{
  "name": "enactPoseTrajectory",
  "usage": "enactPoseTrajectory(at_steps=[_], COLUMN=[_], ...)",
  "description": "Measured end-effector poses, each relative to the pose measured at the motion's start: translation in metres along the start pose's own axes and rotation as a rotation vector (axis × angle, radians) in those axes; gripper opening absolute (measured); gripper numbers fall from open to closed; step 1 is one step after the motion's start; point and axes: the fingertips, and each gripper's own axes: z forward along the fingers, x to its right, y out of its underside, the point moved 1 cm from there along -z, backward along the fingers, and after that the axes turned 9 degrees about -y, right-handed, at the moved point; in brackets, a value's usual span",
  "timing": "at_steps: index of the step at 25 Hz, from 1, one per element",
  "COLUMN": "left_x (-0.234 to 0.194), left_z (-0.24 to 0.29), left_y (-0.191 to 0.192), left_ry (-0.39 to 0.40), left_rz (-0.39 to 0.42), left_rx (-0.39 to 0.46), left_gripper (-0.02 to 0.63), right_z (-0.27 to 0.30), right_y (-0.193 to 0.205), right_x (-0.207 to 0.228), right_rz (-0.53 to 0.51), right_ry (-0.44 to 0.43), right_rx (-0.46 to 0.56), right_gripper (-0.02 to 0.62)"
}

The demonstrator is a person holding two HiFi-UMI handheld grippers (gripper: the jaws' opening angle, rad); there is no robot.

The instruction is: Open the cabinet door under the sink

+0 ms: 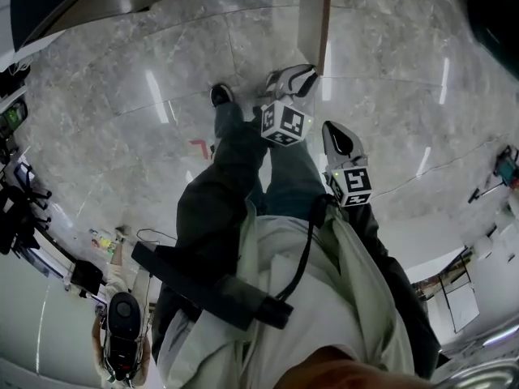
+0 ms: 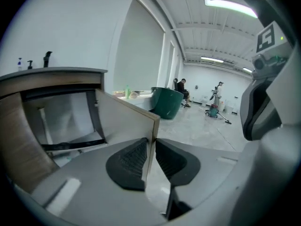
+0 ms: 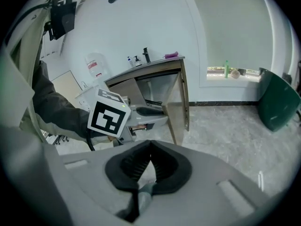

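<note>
Marble floor [image 1: 162, 120] takes up most of the head view, w/ open room on both sides of the person's legs [image 1: 235, 160].

Sink cabinet [image 3: 141, 86] stands against the white wall. Its interior [image 2: 66, 117] shows in the left gripper view, under the countertop [image 2: 51, 72].

Cabinet door [image 2: 124, 119] is swung out into the room, free edge toward the camera. In the left gripper view, floor runs from past that edge to the green tub [image 2: 167, 102], well apart from the door.

Left gripper [image 2: 150, 142] is clamped on the door's free edge, 1 pad on each face of the panel.

Right gripper [image 3: 149, 144] has its jaw tips together w/ nothing between them. It hangs just beside the left one, apart from the door.

View diffs:
- The head view gives the door [image 1: 314, 14] only as a thin strip from above, w/ the left gripper [image 1: 292, 78] at its lower end and the right gripper [image 1: 336, 136] nearer the body.
- The right gripper view shows the whole cabinet front, the door [image 3: 178, 117], the left gripper [image 3: 155, 112] and the tub [image 3: 277, 105] far right.
- Only the right gripper view shows the faucet [image 3: 146, 54] and 2 small bottles [image 3: 133, 60] on the counter.
</note>
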Motion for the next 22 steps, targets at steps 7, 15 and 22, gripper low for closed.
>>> enactPoseTrajectory(at_steps=[7, 15, 22], left_x=[0.042, -0.002, -0.058], left_z=[0.049, 0.048, -0.077], left_y=[-0.035, -0.062, -0.041], left_ry=[-0.029, -0.119, -0.254], left_rz=[0.043, -0.018, -0.087], left_rx=[0.04, 0.067, 0.041], left_gripper=[0.004, 0.006, 0.006], right_z=[-0.02, -0.017, 0.004], right_y=[0.011, 0.013, -0.029], right_x=[0.033, 0.028, -0.006], right_rz=[0.004, -0.022, -0.141], right_ry=[-0.006, -0.048, -0.121], right_rx=[0.015, 0.015, 0.07], right_gripper=[0.0, 0.0, 0.0])
